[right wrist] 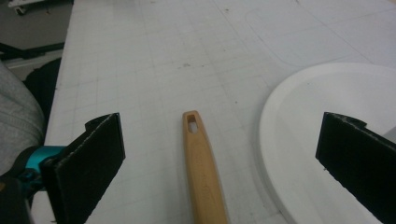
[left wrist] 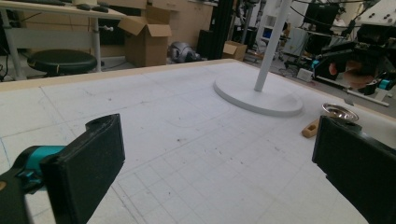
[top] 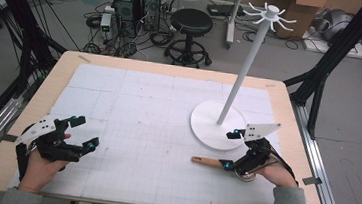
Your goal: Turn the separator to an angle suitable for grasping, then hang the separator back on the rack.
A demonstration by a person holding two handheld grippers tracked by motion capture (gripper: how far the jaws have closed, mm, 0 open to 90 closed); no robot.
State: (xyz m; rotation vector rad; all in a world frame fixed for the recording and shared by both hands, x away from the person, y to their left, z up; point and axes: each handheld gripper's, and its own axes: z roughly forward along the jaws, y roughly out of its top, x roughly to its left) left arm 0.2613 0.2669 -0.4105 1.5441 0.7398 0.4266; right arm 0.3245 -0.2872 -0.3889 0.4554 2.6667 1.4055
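Strainer: your small strainer [top: 223, 165] lies flat on the worktop near its front right corner, just in front of the stand's base and apart from it.
Handle: the wooden handle [right wrist: 201, 170] points toward the worktop's left edge, with a slot hole at its free end; in your right gripper view it runs straight up the middle between the two black jaws.
Bowl: the metal bowl [left wrist: 340, 112] sits at the right end of the handle, under your right hand in the high view; the left gripper view shows it as a shiny rim.
Right gripper: your right gripper [top: 232, 148] hovers over the strainer with its jaws wide apart, one on each side of the handle and neither touching it.
Left gripper: your left gripper [top: 84, 133] is near the front left corner, jaws spread wide with nothing between them, aimed across the worktop toward the stand.
Stand: the white stand [top: 241, 77] has its round base [top: 206, 124] on the right half of the worktop, pole upright, hooked arms at the top.
Worktop: a white gridded mat [top: 143, 108] covers the wooden table.
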